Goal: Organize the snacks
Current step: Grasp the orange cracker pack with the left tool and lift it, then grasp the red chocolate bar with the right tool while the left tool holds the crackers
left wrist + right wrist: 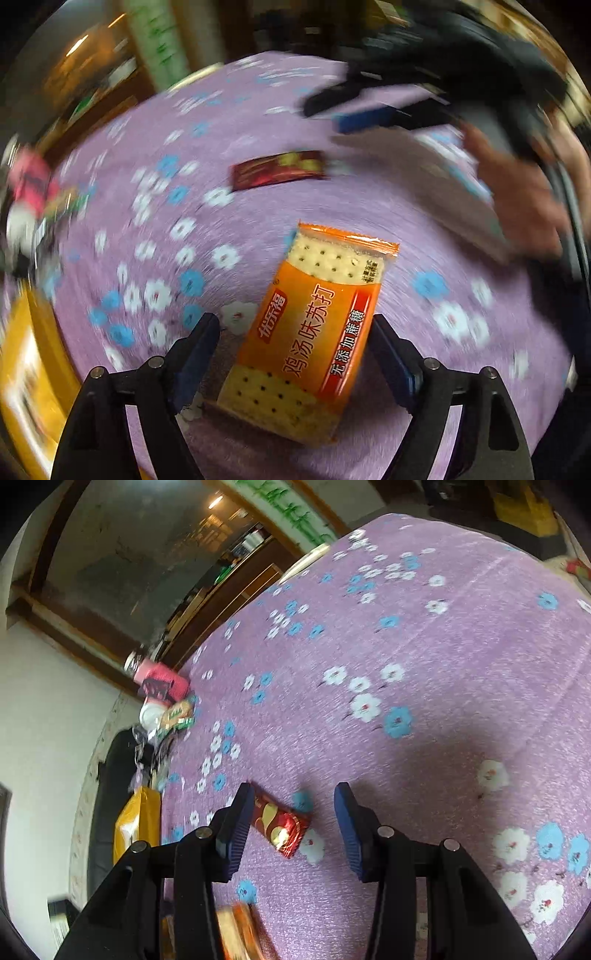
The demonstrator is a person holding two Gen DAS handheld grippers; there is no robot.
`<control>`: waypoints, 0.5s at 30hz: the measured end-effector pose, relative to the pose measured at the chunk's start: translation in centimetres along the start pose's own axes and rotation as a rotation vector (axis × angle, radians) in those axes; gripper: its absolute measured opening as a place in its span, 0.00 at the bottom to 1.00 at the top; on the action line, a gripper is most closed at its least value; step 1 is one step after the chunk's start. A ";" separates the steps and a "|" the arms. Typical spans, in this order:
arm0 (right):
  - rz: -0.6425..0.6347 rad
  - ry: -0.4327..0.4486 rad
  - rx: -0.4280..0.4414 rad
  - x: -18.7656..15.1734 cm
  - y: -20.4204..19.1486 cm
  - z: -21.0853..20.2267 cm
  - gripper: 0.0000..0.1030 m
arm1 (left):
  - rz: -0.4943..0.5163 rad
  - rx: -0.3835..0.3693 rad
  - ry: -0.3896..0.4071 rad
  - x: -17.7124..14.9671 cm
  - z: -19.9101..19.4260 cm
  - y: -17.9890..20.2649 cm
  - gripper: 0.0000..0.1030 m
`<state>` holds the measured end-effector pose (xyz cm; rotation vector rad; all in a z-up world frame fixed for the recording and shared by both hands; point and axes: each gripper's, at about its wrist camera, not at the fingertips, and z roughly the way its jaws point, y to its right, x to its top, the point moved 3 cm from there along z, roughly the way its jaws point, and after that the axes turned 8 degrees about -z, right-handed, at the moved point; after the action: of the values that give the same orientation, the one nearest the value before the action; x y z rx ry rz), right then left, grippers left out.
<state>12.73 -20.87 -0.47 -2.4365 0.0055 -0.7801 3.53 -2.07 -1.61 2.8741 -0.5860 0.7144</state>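
Note:
An orange soda-cracker packet (314,332) lies flat on the purple flowered tablecloth (147,147). It sits between the spread fingers of my left gripper (295,325), which is open: the left pad stands well clear and the right pad is close by the packet's edge. A small red snack bar (280,823) lies on the cloth between the fingers of my right gripper (293,797). Those fingers are open, the bar close to the left one and apart from the right one. The left wrist view is blurred but shows the red bar (279,170) farther off and the right gripper (340,114) above it.
A pile of pink and green snack packets (166,701) sits at the cloth's left edge, with a yellow bag (136,823) nearer along that edge. A person's hand (517,192) is at the right. The orange packet (236,930) shows blurred at the bottom of the right wrist view.

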 end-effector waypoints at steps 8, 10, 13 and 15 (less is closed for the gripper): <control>-0.207 -0.008 -0.100 -0.6 -3.1 1.2 0.42 | -0.393 0.097 0.121 0.4 0.0 -3.6 0.59; -0.240 -0.009 -0.123 -0.7 -3.4 1.5 0.42 | -0.443 0.102 0.135 0.7 0.1 -4.2 0.59; -0.289 -0.019 -0.168 -1.0 -3.9 2.3 0.42 | -0.444 0.124 0.152 0.9 0.4 -4.2 0.59; -0.316 -0.044 -0.171 -1.3 -4.2 3.0 0.42 | -0.458 0.109 0.161 0.6 0.5 -4.4 0.59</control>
<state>12.57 -15.54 -0.95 -2.6534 -0.3507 -0.8926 5.97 1.63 -1.83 2.8444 0.1358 0.9021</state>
